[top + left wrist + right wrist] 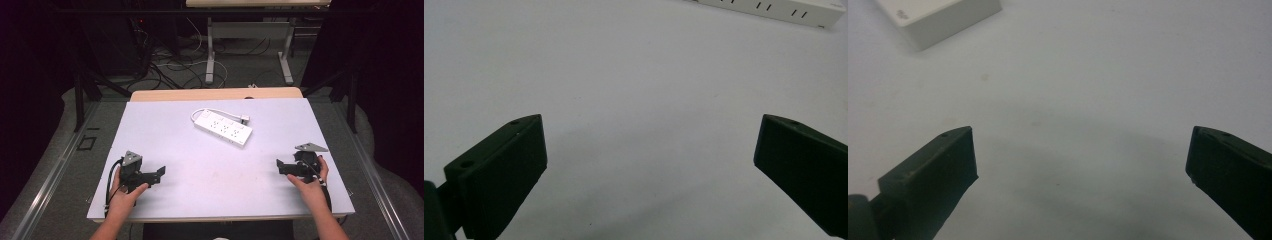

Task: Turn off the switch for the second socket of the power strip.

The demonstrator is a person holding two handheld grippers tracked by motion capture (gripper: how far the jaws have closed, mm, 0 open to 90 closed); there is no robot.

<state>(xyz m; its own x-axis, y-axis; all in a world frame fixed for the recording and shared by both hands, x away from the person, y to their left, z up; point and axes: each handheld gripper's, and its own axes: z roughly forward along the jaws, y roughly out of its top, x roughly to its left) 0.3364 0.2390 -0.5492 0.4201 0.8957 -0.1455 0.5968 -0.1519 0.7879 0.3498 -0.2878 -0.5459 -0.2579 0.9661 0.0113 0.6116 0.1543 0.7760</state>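
A white power strip with several sockets lies flat on the white table, toward the far middle, its short cord curled beside it. My left gripper rests near the front left, held in a hand, jaws wide open and pointing toward the table's middle. My right gripper rests near the front right, also open and empty, pointing inward. In the left gripper view the power strip shows at the top right, past the open left gripper. A corner of the power strip lies top left in the right gripper view, beyond the open right gripper.
Bare white tabletop lies between the two grippers and the strip. Behind the table the floor holds tangled cables and the legs of another desk. Dark curtains and stands flank both sides.
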